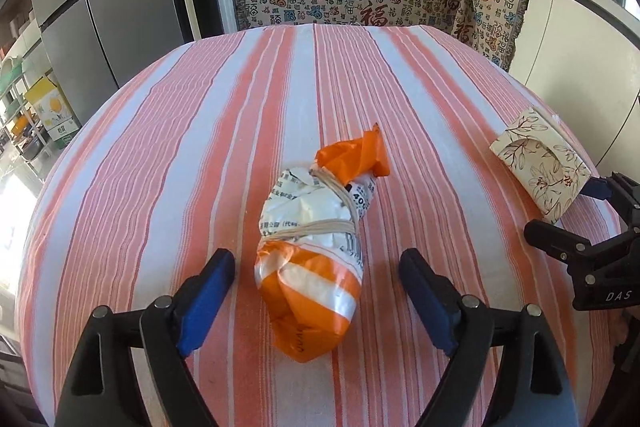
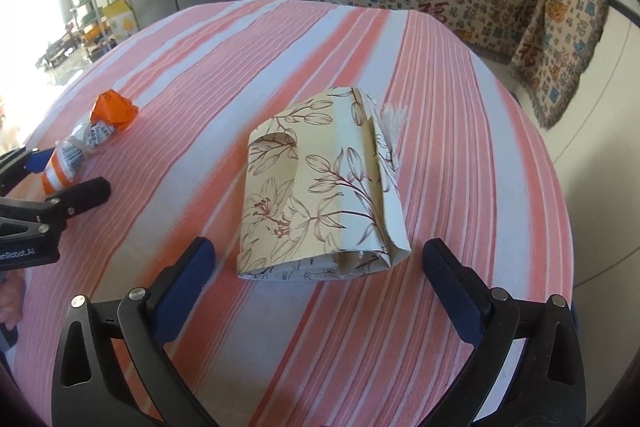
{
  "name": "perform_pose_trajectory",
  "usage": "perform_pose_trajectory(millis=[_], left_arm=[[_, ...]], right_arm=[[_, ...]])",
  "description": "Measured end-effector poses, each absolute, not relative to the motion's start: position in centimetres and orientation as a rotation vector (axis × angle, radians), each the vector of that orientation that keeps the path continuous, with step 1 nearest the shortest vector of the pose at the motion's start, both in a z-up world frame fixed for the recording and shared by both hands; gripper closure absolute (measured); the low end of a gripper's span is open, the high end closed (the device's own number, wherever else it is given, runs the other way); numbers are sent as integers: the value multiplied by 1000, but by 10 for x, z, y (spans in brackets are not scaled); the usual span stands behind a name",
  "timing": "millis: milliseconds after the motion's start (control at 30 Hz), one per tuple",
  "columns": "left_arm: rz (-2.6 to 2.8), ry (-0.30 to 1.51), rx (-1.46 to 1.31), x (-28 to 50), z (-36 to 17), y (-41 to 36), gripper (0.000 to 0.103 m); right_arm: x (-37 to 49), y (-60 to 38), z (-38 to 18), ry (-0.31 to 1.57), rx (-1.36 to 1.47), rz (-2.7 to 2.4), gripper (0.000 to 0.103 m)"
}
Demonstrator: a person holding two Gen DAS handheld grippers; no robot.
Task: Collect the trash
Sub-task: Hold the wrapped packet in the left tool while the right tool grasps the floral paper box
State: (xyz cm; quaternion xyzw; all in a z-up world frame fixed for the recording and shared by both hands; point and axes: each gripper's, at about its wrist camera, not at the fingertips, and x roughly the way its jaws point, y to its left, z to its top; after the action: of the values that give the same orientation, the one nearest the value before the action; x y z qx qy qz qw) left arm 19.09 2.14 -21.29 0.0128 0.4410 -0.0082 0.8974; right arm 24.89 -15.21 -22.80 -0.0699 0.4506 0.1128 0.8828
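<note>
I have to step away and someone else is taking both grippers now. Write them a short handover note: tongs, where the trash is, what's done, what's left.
Left tongs: open, straddling the near end of the orange-and-white wrapped bundle, pads not pressing on it.
Right tongs: open, just short of the flattened floral paper box, nothing held.
Both items lie on the striped tablecloth, bundle to the left of the box.
Done: both grippers lined up on their items.
Left: close on each, lift, carry off. No bin is in view.
</note>
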Motion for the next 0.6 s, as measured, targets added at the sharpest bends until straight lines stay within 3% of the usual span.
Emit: perform_pose_trajectory(millis=[600], left_arm=[[-20,913,26,192,-214,23,16]], right_arm=[[248,-152,-229,936,-146,234,1]])
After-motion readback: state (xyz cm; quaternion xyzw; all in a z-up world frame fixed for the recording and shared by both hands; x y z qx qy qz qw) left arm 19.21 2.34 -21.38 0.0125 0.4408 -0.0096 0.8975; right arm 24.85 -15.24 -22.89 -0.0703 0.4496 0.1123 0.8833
